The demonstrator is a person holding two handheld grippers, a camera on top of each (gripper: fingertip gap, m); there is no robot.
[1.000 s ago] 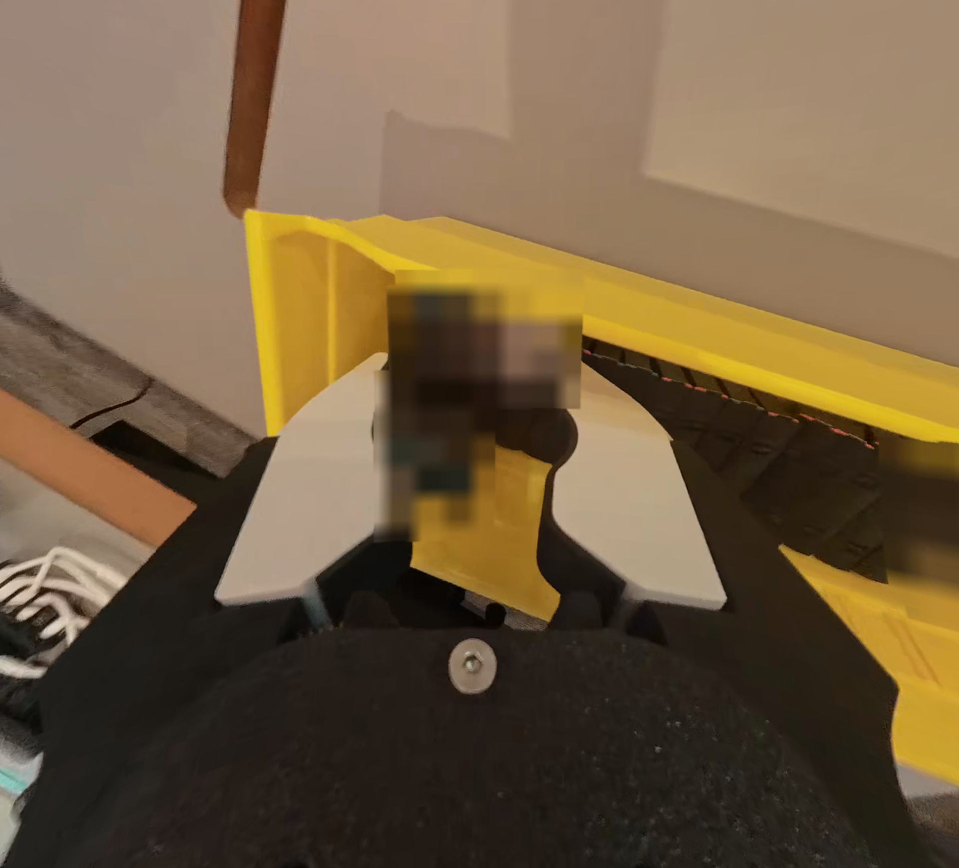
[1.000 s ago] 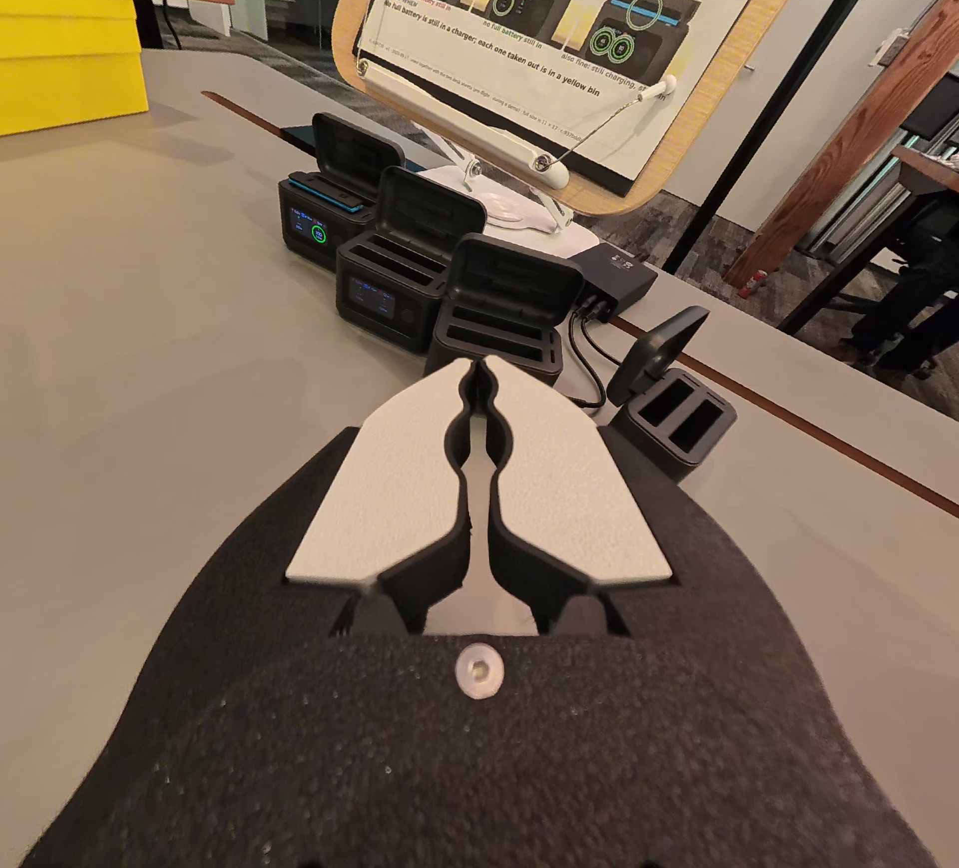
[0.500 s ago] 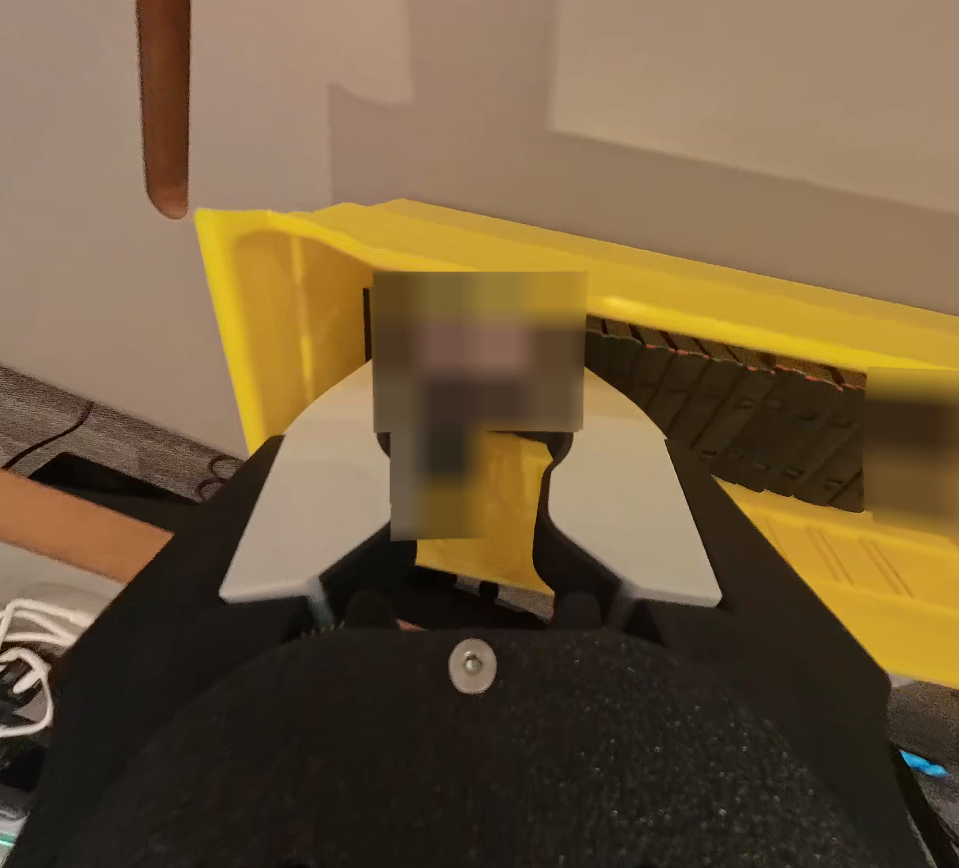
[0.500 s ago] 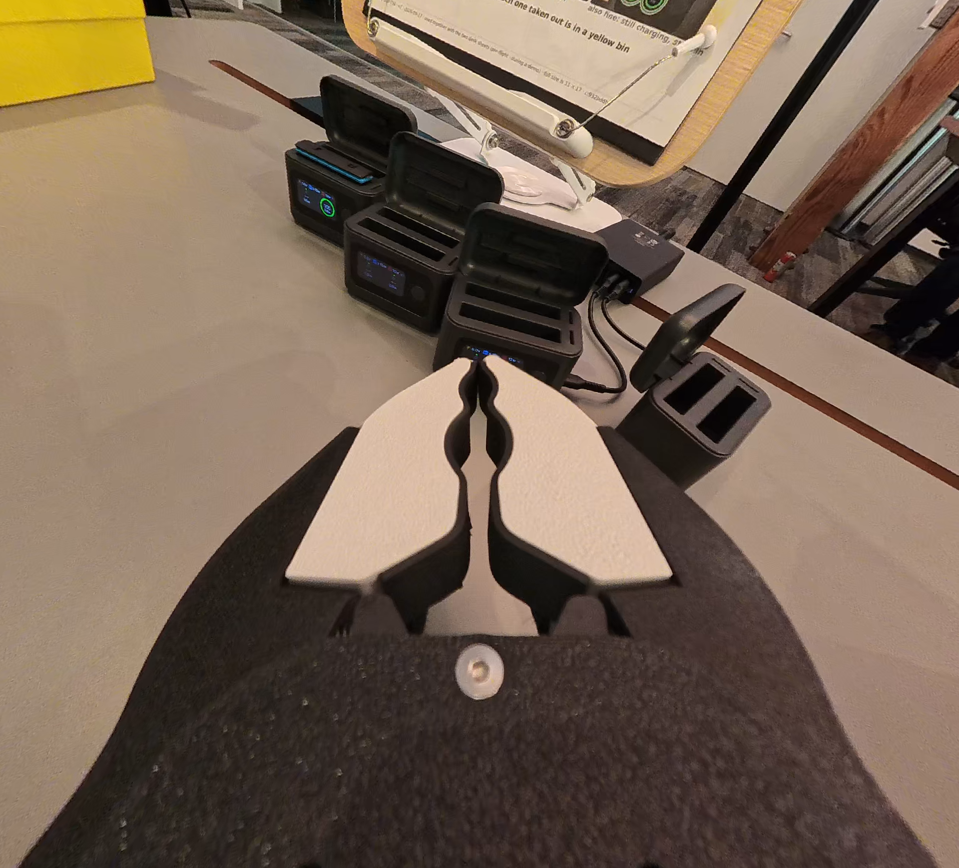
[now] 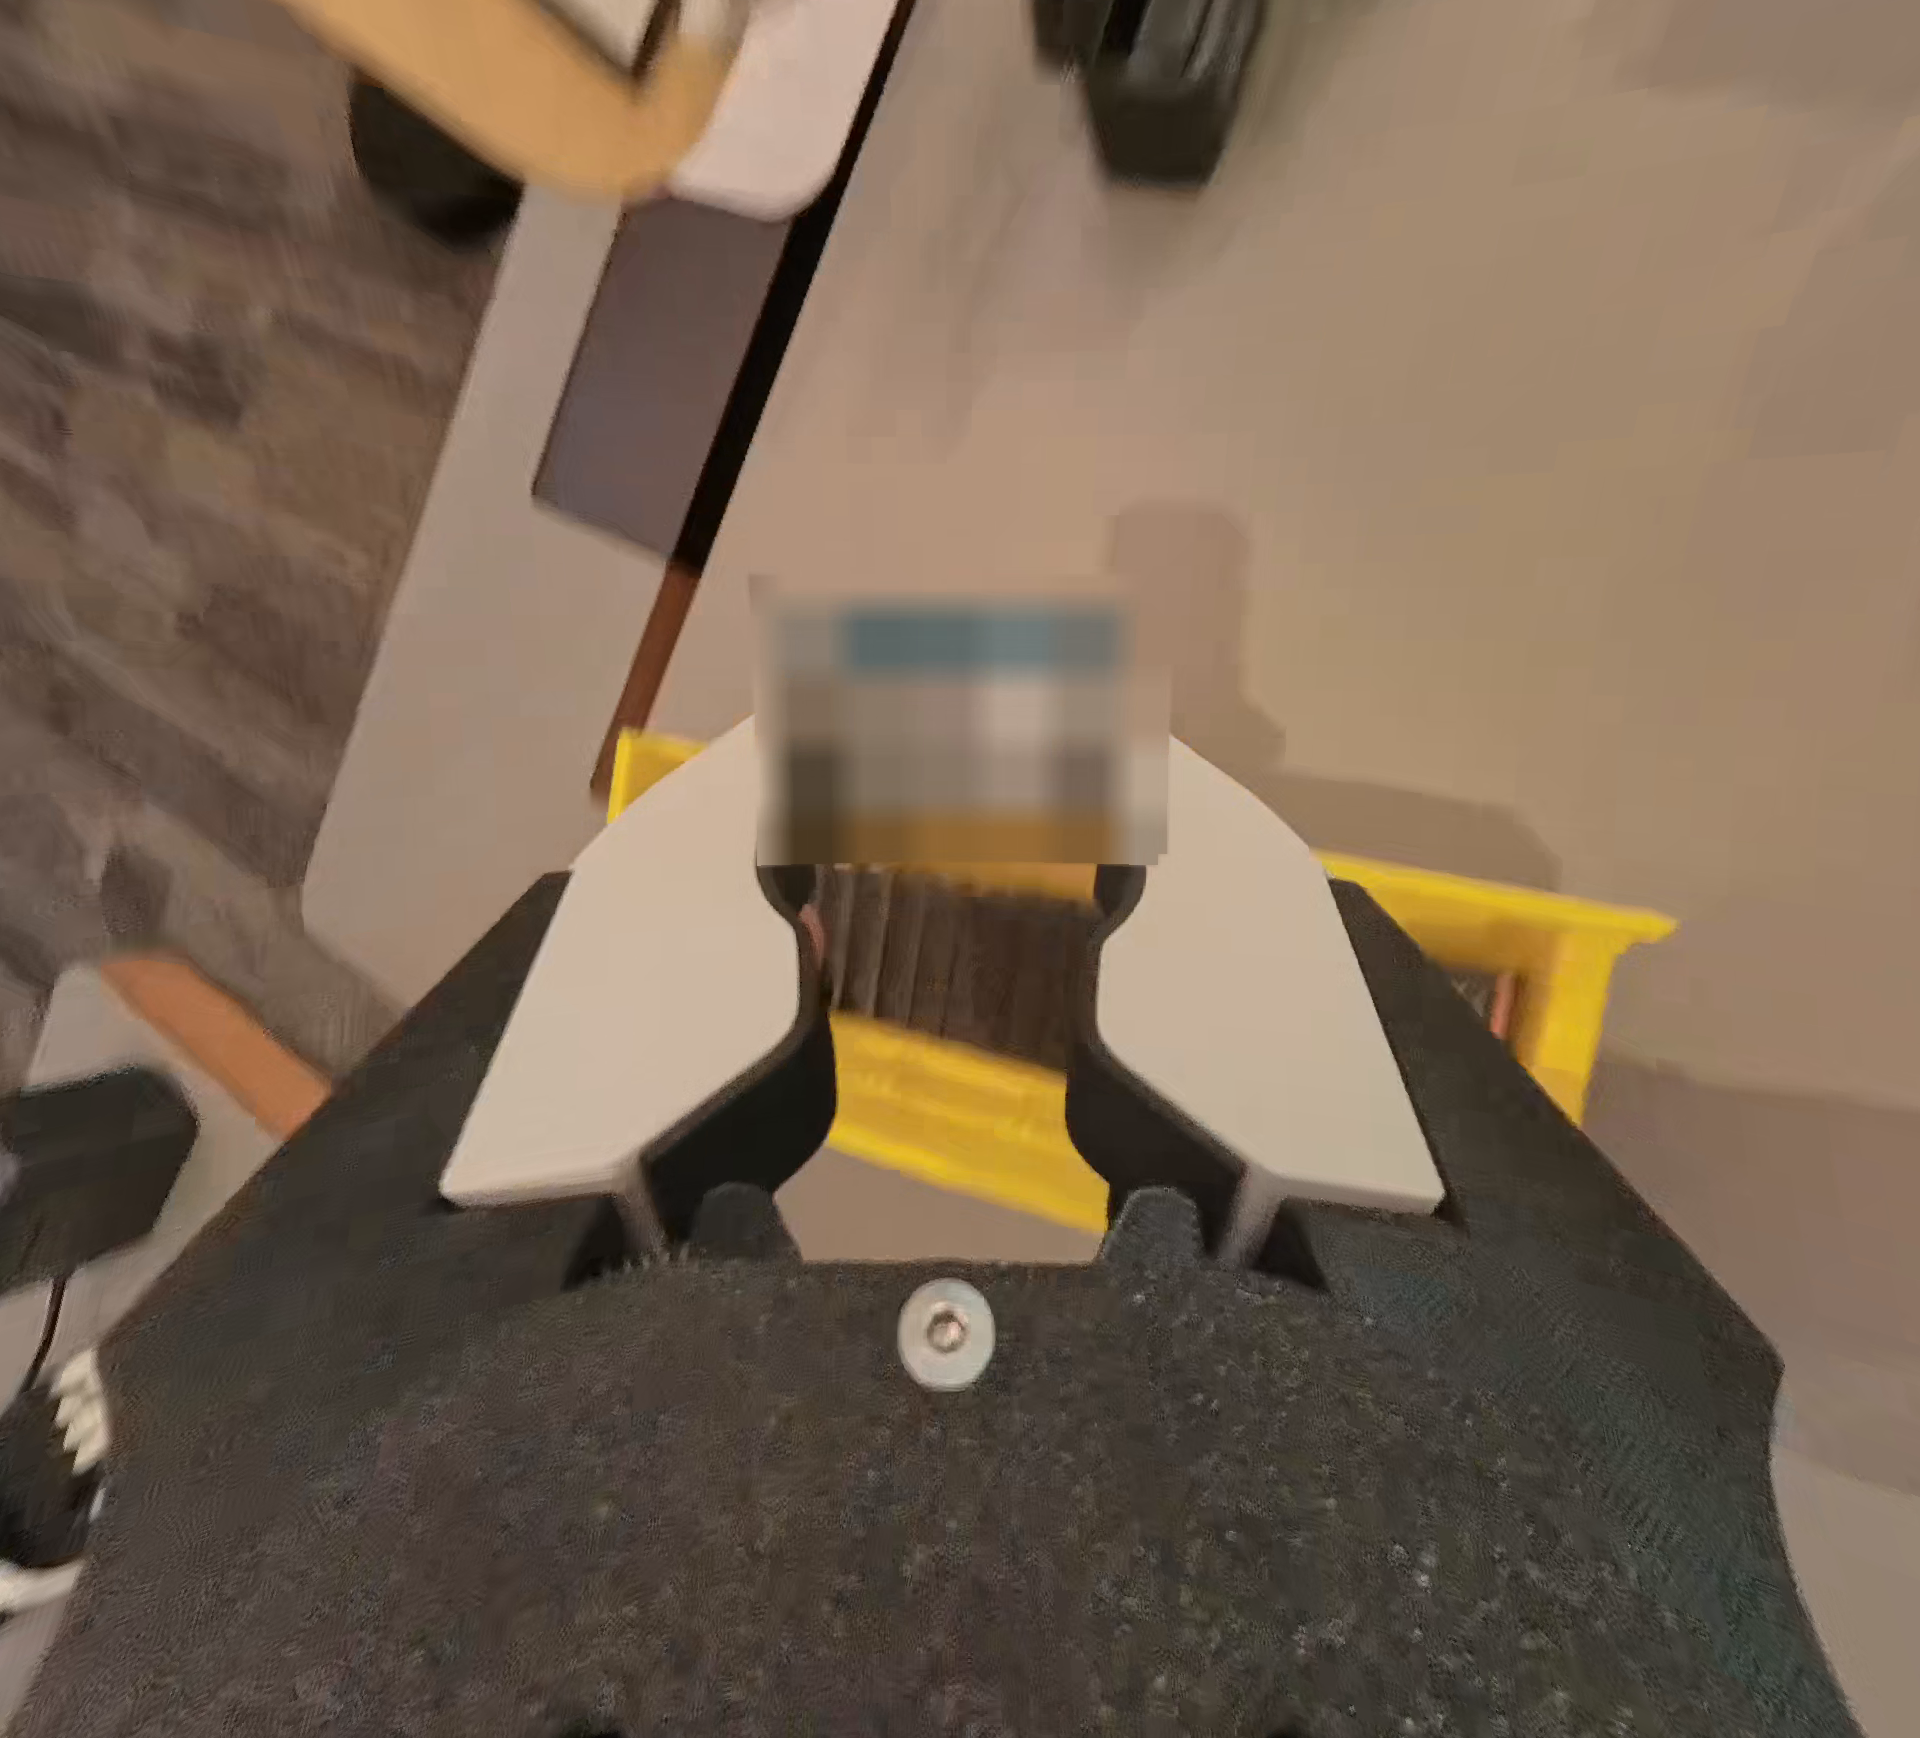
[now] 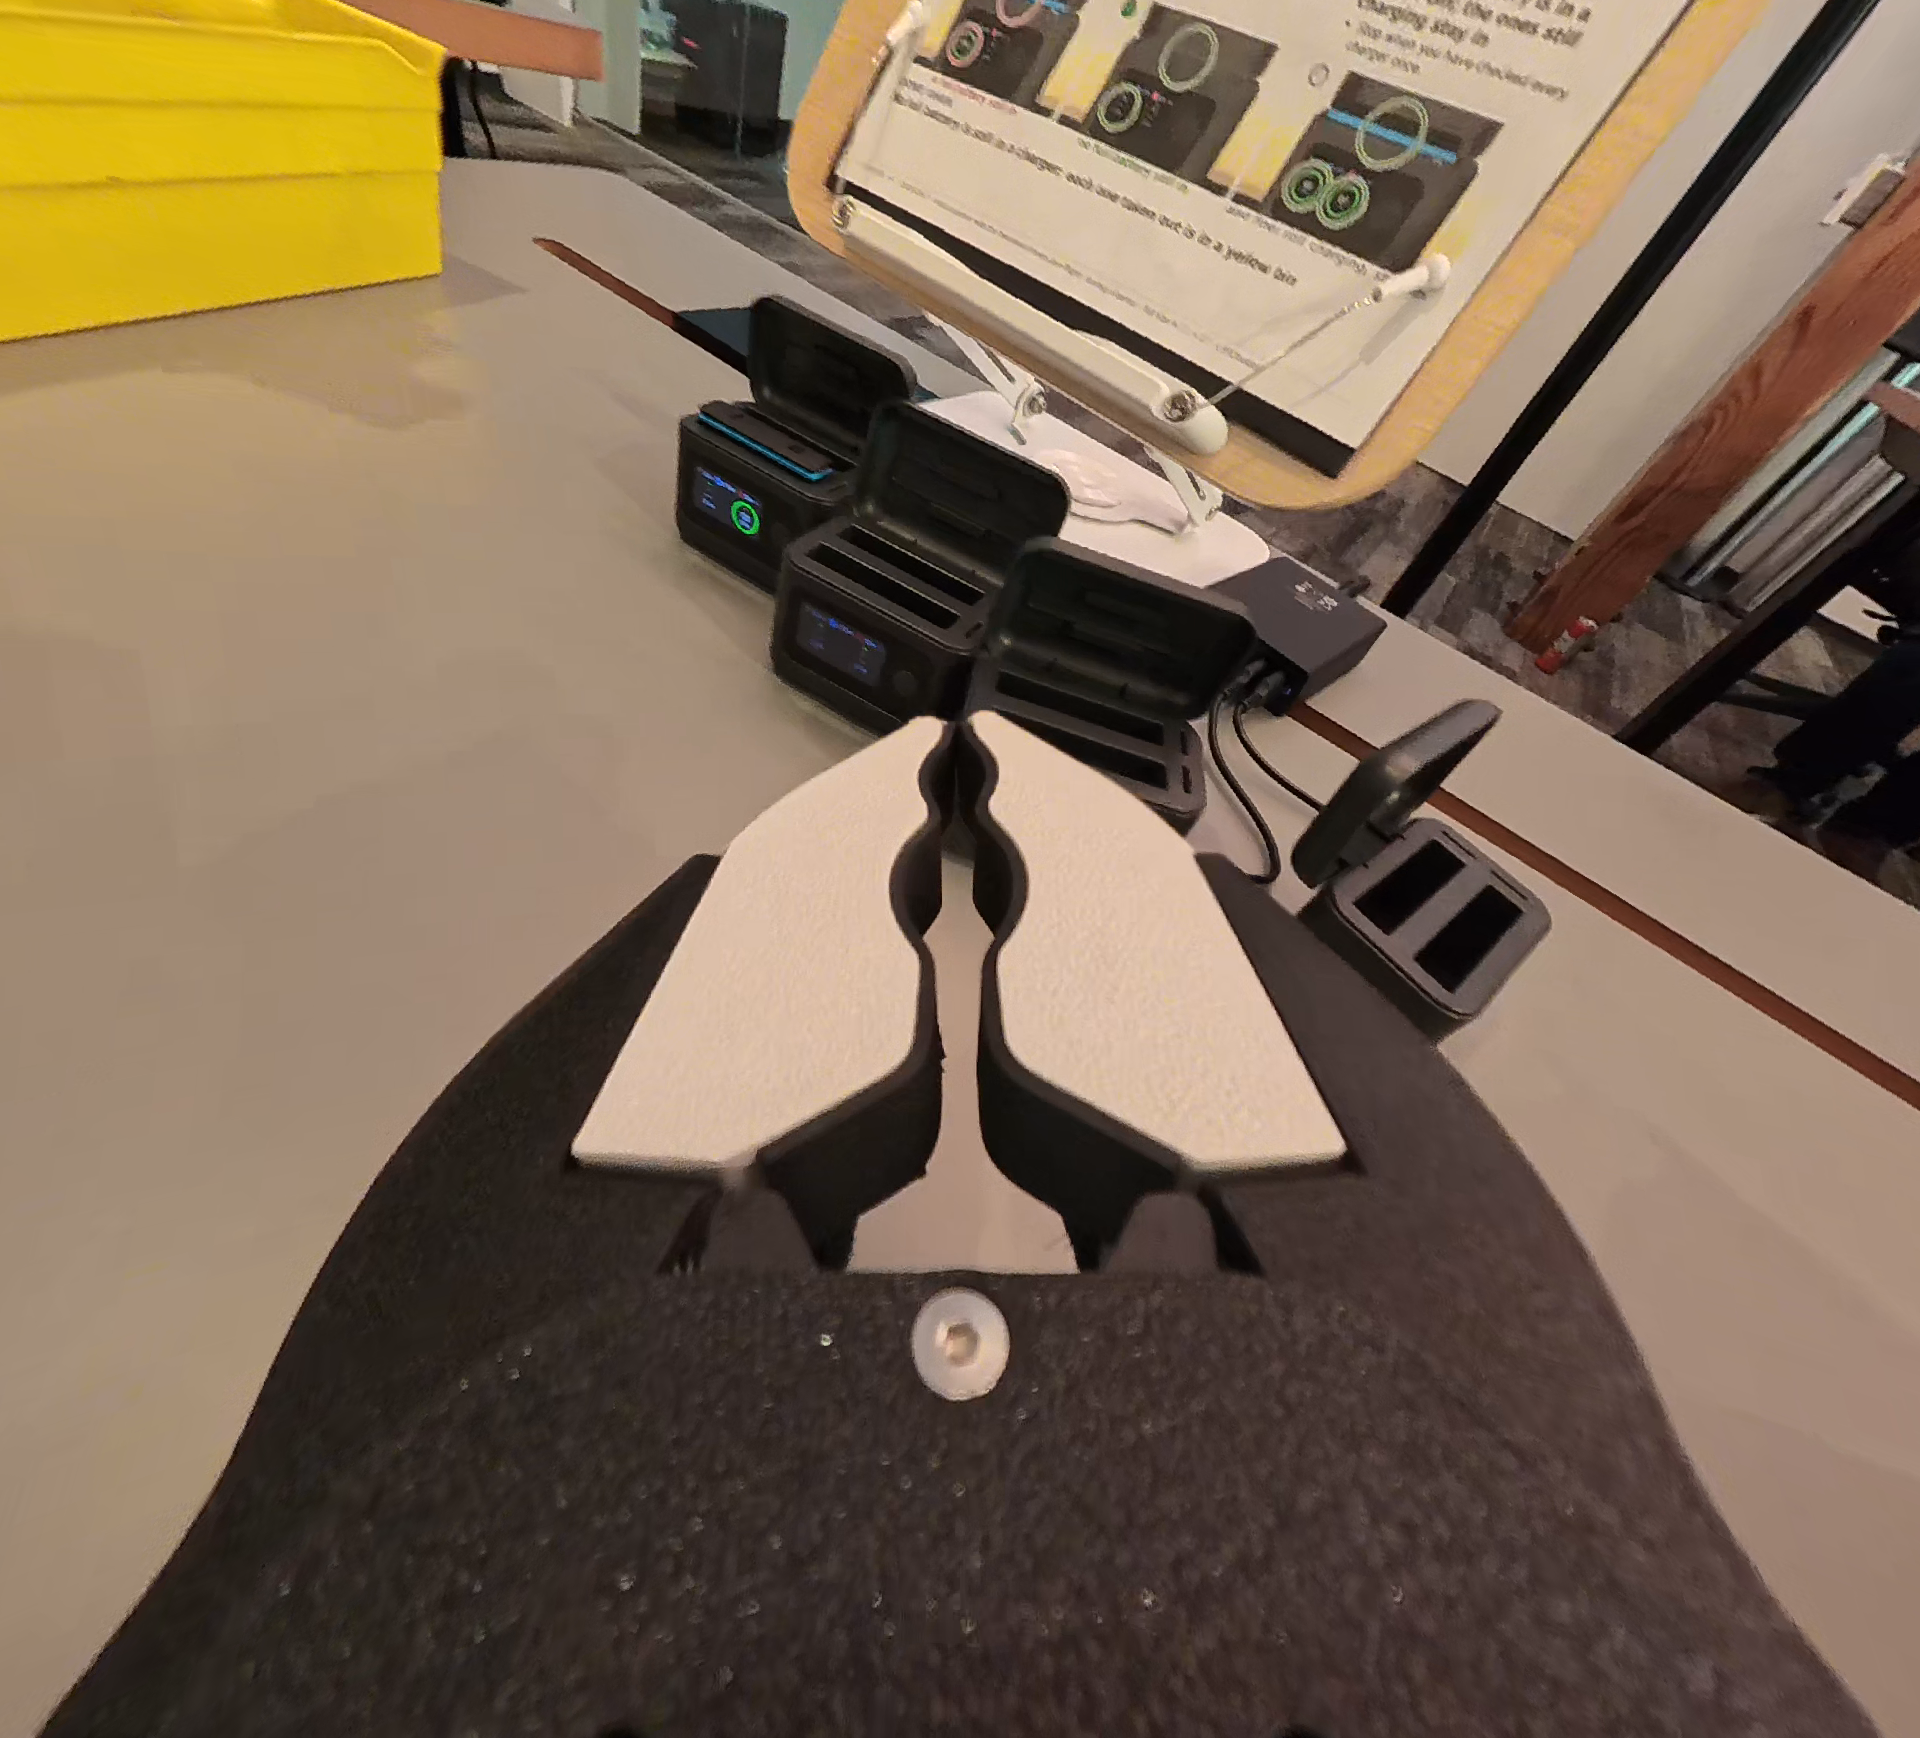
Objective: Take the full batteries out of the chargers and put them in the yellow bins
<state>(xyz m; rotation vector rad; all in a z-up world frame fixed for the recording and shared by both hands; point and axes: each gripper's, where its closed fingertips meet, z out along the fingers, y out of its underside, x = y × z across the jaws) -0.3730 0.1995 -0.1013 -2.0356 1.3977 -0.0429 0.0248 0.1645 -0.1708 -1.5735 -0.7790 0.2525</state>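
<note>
Battery (image 5: 961, 649) clamped in left gripper (image 5: 961, 815) above yellow bin (image 5: 966, 1117) holding dark batteries; right gripper (image 6: 954, 738) closed, empty, facing chargers (image 6: 883, 639) near bench far edge

The table (image 6: 312, 649) has a smooth, matt grey top with a thin wood-coloured strip (image 6: 1662, 950) inlaid. The bins (image 6: 208, 150) look like glossy yellow plastic, lightly ribbed. The chargers (image 6: 883, 639) are matt black plastic with shiny little screens. The board (image 6: 1340, 462) has a pale wood rim and carries a printed paper sheet. Each gripper body (image 6: 935, 1532) is rough, grainy black, with a bright metal screw (image 6: 958, 1345) and finely textured white finger plates (image 6: 800, 961).
</note>
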